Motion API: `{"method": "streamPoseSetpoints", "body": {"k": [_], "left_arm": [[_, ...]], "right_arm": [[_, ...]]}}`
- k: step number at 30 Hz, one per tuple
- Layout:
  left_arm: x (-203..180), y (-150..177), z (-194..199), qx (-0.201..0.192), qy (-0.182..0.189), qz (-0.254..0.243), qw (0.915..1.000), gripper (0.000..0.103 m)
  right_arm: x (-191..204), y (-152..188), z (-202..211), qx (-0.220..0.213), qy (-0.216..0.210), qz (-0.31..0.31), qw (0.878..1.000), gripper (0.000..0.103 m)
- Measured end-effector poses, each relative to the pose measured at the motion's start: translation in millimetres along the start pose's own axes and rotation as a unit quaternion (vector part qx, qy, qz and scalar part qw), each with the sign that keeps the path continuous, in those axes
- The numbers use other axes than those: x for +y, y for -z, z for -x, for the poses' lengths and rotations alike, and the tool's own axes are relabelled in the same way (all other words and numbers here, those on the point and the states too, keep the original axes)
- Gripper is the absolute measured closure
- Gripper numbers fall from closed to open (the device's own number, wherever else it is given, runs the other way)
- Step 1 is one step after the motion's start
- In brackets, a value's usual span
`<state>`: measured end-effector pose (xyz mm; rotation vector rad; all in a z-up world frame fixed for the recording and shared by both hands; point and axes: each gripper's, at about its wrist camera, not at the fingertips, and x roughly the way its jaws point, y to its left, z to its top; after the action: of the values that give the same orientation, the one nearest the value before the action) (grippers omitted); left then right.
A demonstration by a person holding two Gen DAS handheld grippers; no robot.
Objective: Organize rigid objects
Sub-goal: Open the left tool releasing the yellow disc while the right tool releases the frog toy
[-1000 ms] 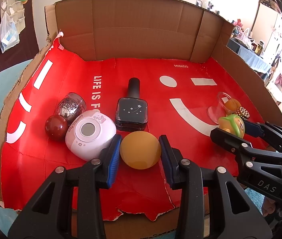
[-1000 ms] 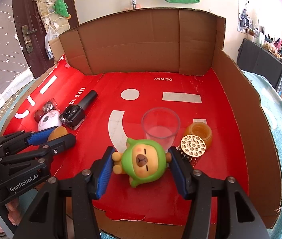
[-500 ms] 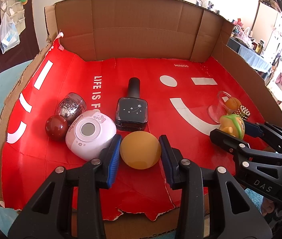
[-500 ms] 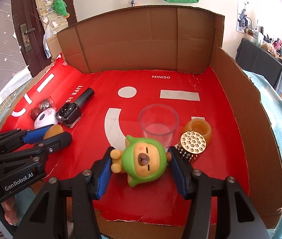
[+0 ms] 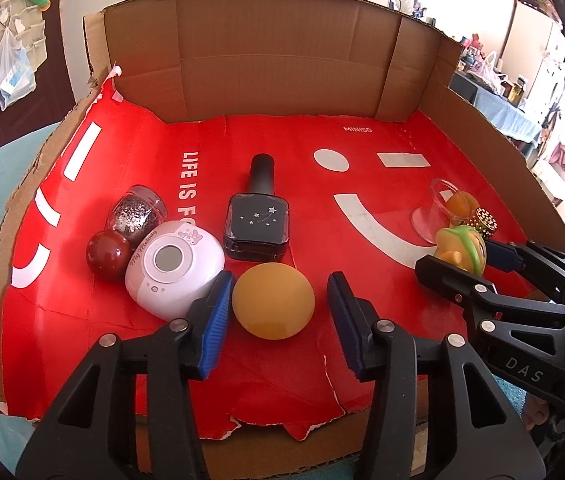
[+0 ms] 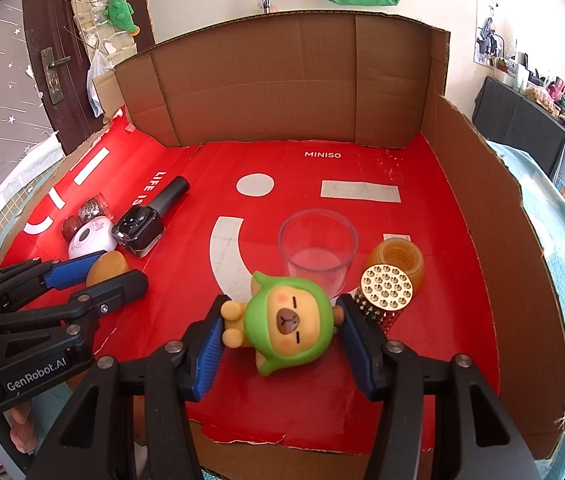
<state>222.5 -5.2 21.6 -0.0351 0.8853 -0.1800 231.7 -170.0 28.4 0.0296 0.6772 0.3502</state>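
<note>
Toys in a big red cardboard box (image 6: 482, 216)

The right claw (image 6: 280, 338) hugs a green-hooded bear toy (image 6: 288, 324) at 6 o'clock. The left claw (image 5: 278, 306) is wide open around a yellow ball (image 5: 273, 306), touching only its left side.

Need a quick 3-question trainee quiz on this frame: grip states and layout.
1. True or false: the left gripper is clamped tight on the orange ball.
2. What stands right behind the green-hooded toy? A) clear cup B) black bottle C) red ball
3. Fill in: the toy sits between the pads of the ___ gripper.

Key
1. False: a gap shows between the ball and one pad, so the jaws are open.
2. A
3. right; the right gripper looks closed on the toy.
</note>
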Motion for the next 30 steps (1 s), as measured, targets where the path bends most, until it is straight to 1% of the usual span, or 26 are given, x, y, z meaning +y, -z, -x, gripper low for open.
{"method": "streamPoseSetpoints", "body": {"k": [10,19,21,23,30], "left_arm": [[0.4,-1.3,0.2,0.004,0.003,0.005,1.0,0.056],[-1.9,-0.4,2.8,0.006,-0.004,0.001,1.0,0.055],[-2.6,-0.3,3.5,0.006,-0.003,-0.001,1.0,0.053],[-3.9,-0.2,5.0,0.005,0.0,-0.002,1.0,0.048],[-8.0,0.4,12.7,-0.004,-0.006,-0.008,0.9999,0.041]], "right_arm": [[1.4,-0.4,1.8,-0.002,-0.001,0.003,1.0,0.046],[3.6,-1.7,5.1,-0.006,-0.004,0.004,1.0,0.045],[4.7,-2.6,8.3,-0.012,-0.002,0.008,1.0,0.045],[6.1,-3.3,11.0,-0.017,0.001,0.012,1.0,0.045],[5.7,-3.2,15.6,-0.021,-0.003,0.009,1.0,0.044]]}}
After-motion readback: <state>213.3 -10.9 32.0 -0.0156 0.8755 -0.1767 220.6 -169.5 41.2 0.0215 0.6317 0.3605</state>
